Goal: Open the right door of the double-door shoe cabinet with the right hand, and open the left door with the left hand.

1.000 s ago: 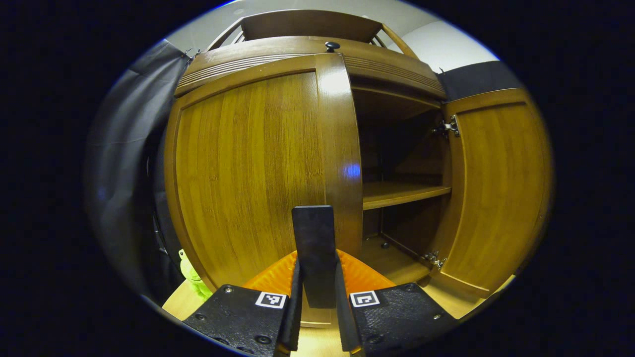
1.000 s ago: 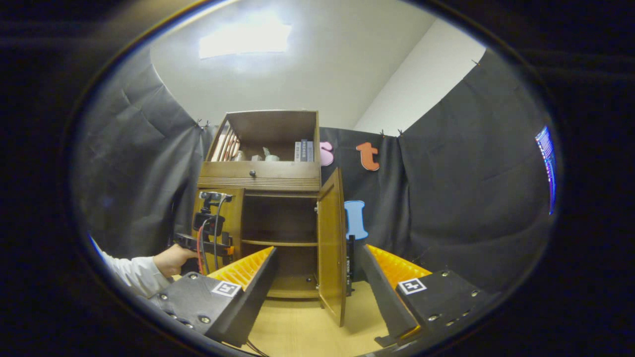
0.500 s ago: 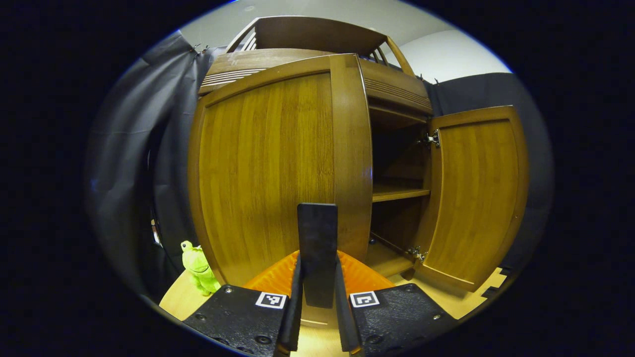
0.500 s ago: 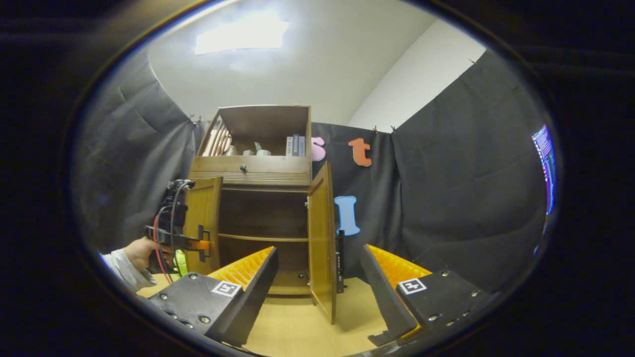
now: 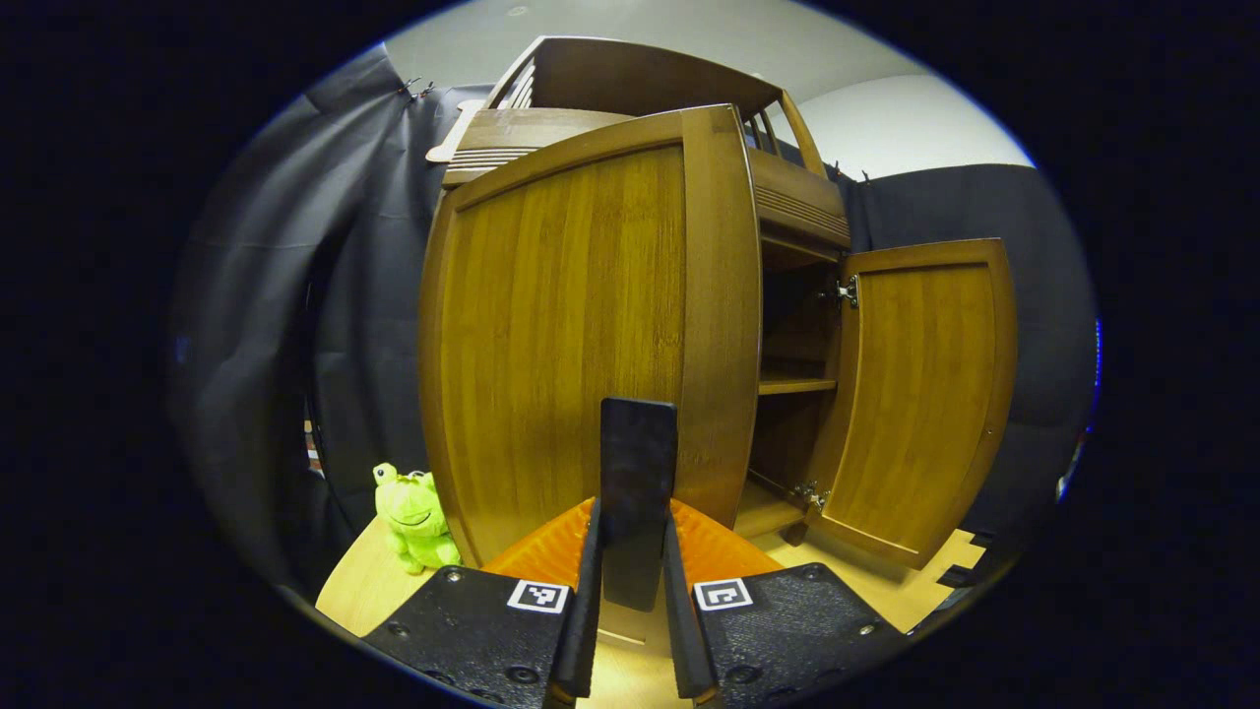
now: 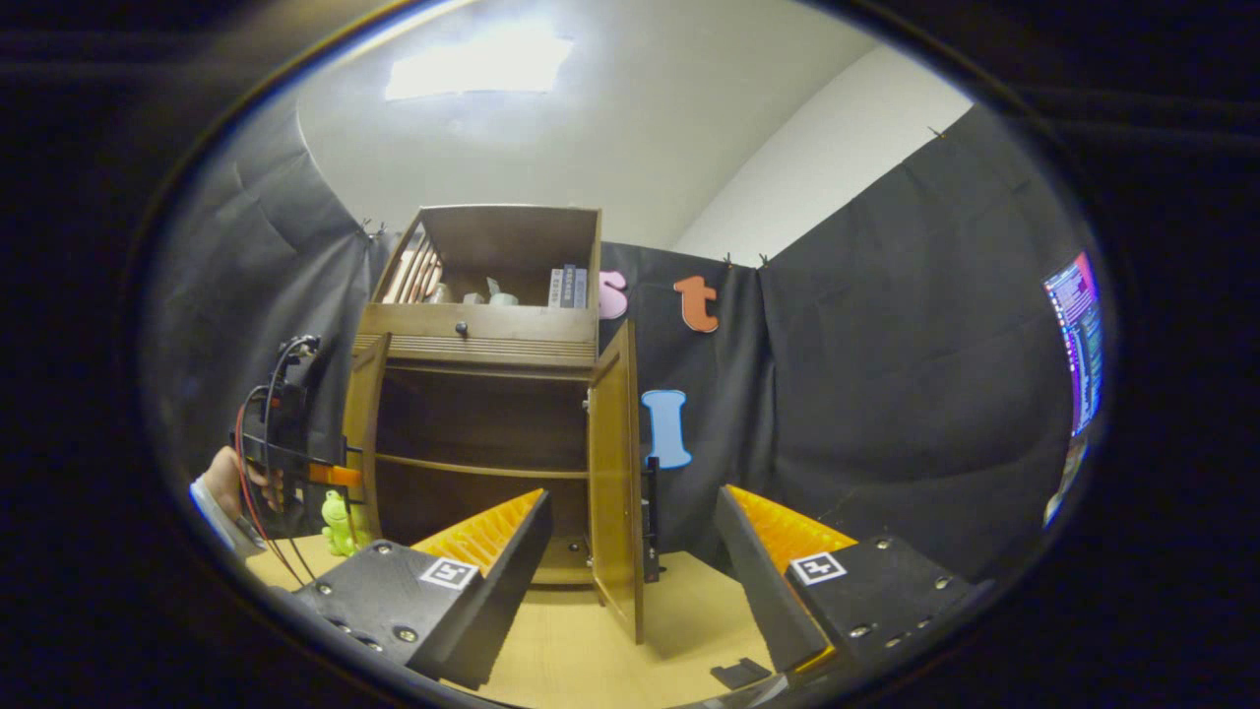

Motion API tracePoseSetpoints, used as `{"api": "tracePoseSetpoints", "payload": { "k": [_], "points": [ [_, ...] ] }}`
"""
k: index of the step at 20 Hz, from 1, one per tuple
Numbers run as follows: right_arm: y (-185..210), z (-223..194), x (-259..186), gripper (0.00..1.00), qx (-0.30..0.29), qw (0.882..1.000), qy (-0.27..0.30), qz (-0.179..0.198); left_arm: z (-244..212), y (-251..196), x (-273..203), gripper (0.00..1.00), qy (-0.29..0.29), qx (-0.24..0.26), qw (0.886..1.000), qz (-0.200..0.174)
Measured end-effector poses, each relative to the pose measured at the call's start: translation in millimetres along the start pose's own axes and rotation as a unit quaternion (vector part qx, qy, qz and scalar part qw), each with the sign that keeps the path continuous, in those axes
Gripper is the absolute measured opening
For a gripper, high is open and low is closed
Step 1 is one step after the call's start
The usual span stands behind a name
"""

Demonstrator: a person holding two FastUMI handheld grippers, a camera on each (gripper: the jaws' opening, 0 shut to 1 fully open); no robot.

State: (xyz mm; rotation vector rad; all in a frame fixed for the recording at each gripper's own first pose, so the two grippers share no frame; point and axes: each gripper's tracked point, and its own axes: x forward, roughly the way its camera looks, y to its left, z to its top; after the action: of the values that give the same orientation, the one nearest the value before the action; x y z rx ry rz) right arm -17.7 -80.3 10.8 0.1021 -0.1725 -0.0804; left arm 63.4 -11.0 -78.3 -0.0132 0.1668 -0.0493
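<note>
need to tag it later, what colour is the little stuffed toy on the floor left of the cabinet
Bright lime green; the stuffed toy shows best in the left gripper view.

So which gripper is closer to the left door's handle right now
Left. The left gripper has its jaws closed on the left door's handle. The right gripper hangs open, back from the cabinet, nearer the right door.

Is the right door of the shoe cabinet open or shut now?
Open: the right door stands swung out from the shoe cabinet, exposing its inner shelf.
</note>
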Motion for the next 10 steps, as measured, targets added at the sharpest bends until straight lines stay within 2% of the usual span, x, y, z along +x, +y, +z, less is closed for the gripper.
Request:
{"api": "tracePoseSetpoints", "payload": {
  "k": [3, 4, 9, 10],
  "points": [
    [3.2, 2.2, 2.2, 0.99, 0.010, 1.000, -0.003, 0.005, 1.3, 12.0, -16.2, 0.32, 0.000, 0.010, 1.000, 0.010],
    [2.7, 2.3, 2.7, 0.96, 0.008, 1.000, -0.002, 0.004, -1.3, 15.4, -21.8, 0.32, 0.001, 0.013, 1.000, 0.015],
    [5.4, 4.3, 1.7, 0.99, 0.004, 1.000, -0.003, 0.000, 2.1, 31.2, -38.0, 0.32, -0.014, 0.025, 0.999, 0.027],
    [6.1, 4.5, 2.2, 0.96, 0.006, 1.000, -0.003, 0.000, 3.2, 34.1, -40.5, 0.33, -0.017, 0.030, 0.999, 0.030]
  ]
}}
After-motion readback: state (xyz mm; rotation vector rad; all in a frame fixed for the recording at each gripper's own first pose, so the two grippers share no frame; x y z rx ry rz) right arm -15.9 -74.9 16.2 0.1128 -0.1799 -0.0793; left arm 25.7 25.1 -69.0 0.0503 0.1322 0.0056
